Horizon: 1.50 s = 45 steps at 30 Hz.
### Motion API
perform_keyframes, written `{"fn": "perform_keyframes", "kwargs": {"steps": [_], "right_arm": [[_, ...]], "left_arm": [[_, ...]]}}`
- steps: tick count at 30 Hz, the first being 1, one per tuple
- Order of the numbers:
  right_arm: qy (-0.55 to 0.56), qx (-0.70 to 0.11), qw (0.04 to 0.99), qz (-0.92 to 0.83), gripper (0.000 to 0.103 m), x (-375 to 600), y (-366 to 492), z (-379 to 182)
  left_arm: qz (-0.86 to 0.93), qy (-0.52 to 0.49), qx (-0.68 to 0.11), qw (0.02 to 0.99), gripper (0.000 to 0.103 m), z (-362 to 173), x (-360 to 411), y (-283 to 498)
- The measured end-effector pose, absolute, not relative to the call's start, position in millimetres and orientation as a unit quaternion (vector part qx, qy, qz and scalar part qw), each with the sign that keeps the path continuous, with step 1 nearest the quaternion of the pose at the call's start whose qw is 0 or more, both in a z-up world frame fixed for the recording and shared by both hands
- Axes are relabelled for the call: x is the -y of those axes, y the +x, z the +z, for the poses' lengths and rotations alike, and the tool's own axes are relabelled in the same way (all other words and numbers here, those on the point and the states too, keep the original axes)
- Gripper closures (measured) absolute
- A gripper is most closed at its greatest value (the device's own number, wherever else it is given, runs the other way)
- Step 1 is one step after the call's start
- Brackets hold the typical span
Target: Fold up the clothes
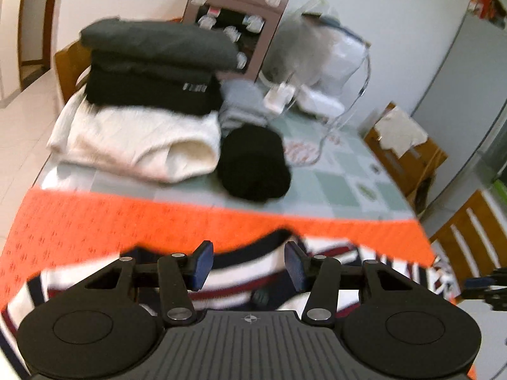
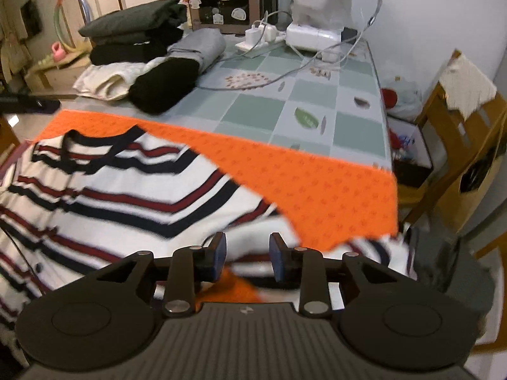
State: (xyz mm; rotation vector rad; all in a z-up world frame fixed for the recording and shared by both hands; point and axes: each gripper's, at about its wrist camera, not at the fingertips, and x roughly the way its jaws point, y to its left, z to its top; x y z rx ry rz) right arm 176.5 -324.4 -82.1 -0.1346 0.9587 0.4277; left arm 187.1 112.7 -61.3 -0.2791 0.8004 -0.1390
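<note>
Lying flat, striped sweater, collar toward clothes stack

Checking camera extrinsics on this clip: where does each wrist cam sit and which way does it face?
Left wrist: on the left gripper, jaws open, low over the striped sweater, facing across the orange mat to the folded pile; the right gripper shows at far right.
Right wrist: on the right gripper, jaws open, over the sweater's right edge, facing the same way.
Shared: sweater, mat, pile, black roll, checked table.

Soft knit striped sweater lies on matt, woven-looking orange cloth.
</note>
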Motion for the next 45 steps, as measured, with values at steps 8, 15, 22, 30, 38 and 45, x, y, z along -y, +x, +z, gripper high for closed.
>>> {"fn": "perform_keyframes", "kwargs": {"steps": [8, 15, 22, 30, 38, 45], "right_arm": [[-0.019, -0.483, 0.850, 0.209, 0.066, 323.6, 118.6, -93.3], [-0.010, -0.504, 0.840, 0.202, 0.064, 320.5, 92.7, -109.1], [0.007, -0.513, 0.836, 0.193, 0.064, 318.5, 85.2, -120.4], [0.015, -0.514, 0.836, 0.192, 0.064, 313.3, 85.5, -126.4], [0.004, -0.490, 0.847, 0.205, 0.060, 307.6, 81.1, -107.2], [-0.007, -0.460, 0.858, 0.229, 0.048, 289.2, 56.2, -87.5]], "left_arm": [[-0.060, -0.080, -0.428, 0.898, 0.064, -118.0, -74.8, 186.4], [-0.066, -0.049, -0.437, 0.896, 0.072, -139.3, -52.4, 206.1], [-0.022, 0.002, -0.409, 0.912, 0.085, -125.4, -49.8, 200.3], [-0.017, 0.039, -0.420, 0.906, 0.083, -135.2, -45.2, 201.4], [-0.017, -0.003, -0.404, 0.915, 0.061, -103.5, -67.7, 166.2], [0.045, -0.035, -0.377, 0.924, 0.057, -72.2, -113.1, 84.7]]}}
